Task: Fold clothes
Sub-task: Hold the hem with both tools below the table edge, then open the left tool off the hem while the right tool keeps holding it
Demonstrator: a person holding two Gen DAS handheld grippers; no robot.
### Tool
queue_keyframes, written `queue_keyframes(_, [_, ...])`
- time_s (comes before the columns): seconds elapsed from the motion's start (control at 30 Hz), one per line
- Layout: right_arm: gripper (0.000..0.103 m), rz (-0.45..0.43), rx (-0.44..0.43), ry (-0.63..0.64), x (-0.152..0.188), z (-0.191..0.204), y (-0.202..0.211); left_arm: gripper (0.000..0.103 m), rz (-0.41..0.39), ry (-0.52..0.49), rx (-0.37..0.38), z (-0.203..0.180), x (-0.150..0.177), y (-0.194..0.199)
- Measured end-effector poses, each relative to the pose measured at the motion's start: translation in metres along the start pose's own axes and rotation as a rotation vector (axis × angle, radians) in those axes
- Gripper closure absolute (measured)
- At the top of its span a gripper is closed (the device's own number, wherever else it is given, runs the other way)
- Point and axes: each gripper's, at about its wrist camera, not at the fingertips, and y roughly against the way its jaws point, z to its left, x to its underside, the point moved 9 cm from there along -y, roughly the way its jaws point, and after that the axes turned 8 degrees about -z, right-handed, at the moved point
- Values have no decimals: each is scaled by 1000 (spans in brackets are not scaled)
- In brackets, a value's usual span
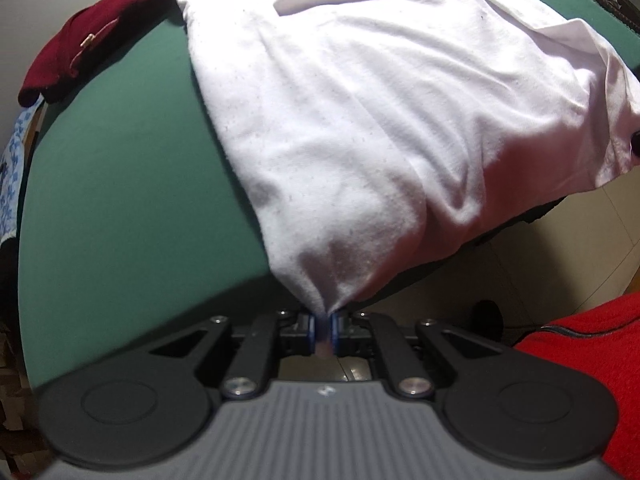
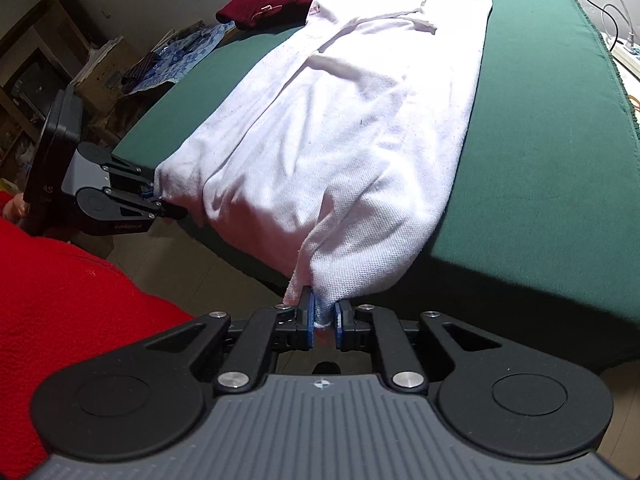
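Note:
A white polo shirt (image 1: pixel 360 120) (image 2: pixel 340 120) lies lengthwise on the green table (image 1: pixel 120 200) (image 2: pixel 540 160), its near hem lifted off the front edge. My left gripper (image 1: pixel 323 326) is shut on one bottom corner of the shirt, the cloth pinched between its blue pads. My right gripper (image 2: pixel 324 318) is shut on the other bottom corner. In the right wrist view the left gripper (image 2: pixel 154 200) shows at the left, holding its corner just past the table's front edge.
A dark red garment (image 1: pixel 80 40) (image 2: pixel 272 4) lies at the table's far left corner. Blue patterned cloth (image 2: pixel 180 52) and boxes sit beside the table on the left. Cables and a power strip (image 2: pixel 624 52) lie at the right edge. A red sleeve (image 2: pixel 60 300) is near.

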Motion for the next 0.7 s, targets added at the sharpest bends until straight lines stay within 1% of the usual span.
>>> queue_keyframes(0.2, [93, -45, 23, -13, -14, 4, 0, 99, -8, -1, 11, 3, 9, 3])
queue_keyframes(0.27, [93, -58, 33, -14, -19, 6, -2, 99, -4, -4, 22, -1, 4, -2])
queue_keyframes(0.47, [92, -76, 58, -22, -23, 14, -12, 95, 2, -12, 49, 6, 8, -10])
queue_keyframes(0.53, [92, -71, 65, -14, -22, 19, -15, 94, 2, -18, 60, 14, 7, -14])
queue_keyframes(0.67, [92, -38, 78, 8, -16, 24, -19, 92, 1, -34, 77, 27, -15, -34])
queue_keyframes(0.7, [92, -27, 84, 12, -14, 25, -20, 92, 1, -37, 79, 27, -13, -33])
